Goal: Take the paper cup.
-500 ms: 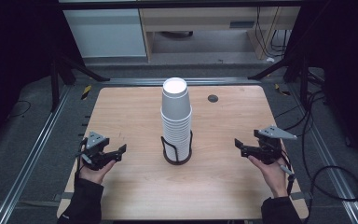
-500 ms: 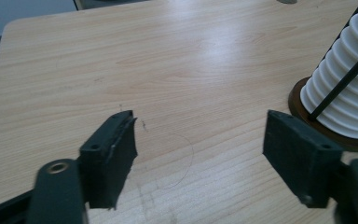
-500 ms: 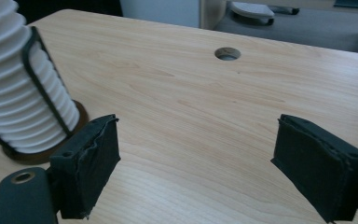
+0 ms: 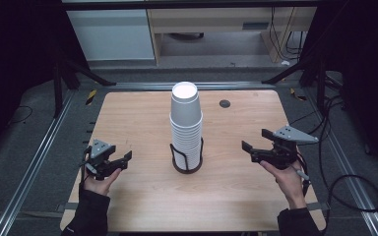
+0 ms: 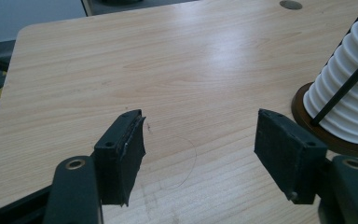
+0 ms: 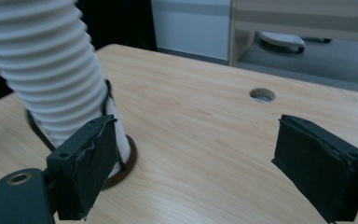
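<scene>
Comparing with half a second ago, nothing has shifted; the left tool point(image 4: 120, 160) at eight o'clock and the right tool point(image 4: 252, 143) at four o'clock keep their places on either side of the cup stack point(image 4: 186, 125), which stands in its wire holder point(image 4: 187, 160) at the bench's point(image 4: 142, 118) centre. Both tools have their jaws spread over bare wood, pinching nothing; the left gripper view crops the stack at three o'clock; the right gripper view cuts off its top.
</scene>
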The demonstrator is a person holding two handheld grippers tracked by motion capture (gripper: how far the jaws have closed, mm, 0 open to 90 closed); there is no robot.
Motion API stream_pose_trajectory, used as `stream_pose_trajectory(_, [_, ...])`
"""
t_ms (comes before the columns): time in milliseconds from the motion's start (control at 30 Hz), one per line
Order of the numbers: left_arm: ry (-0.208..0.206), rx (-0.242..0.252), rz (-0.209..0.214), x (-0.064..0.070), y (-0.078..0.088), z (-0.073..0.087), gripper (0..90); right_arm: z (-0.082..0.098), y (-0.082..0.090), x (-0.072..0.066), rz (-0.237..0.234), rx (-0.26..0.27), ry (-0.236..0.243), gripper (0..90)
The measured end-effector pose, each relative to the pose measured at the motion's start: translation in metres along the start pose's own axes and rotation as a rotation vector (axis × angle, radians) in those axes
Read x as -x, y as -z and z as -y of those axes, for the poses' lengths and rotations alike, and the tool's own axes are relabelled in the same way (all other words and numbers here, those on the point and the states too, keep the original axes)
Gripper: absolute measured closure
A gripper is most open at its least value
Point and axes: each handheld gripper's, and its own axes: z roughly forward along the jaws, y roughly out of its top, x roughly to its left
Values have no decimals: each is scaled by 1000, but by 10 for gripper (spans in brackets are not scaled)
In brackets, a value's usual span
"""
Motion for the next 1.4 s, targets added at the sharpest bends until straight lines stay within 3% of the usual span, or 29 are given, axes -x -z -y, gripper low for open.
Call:
stream_pose_trajectory(300, [23,-15,51,-2,0,0,240,-51,-7,-31,-124,71,55,115])
stream_pose_trajectory(433, [26,-17,65,0,-1,-1,220,-70,-12,-44,-155,85,87,113])
stream_pose_trajectory(667, [19,-23,68,1,-2,-1,212,-99,-22,-66,-261,106,92,105])
stream_pose_trajectory(800, [14,-29,69,2,-4,0,208,-111,-32,-78,-271,100,125,99])
stream_pose_trajectory(1000, [9,-41,67,3,-5,0,205,-119,-49,-89,-298,88,130,93])
stream_pose_trajectory(1400, [9,-41,70,4,-7,1,203,-116,-81,-105,-300,50,146,85])
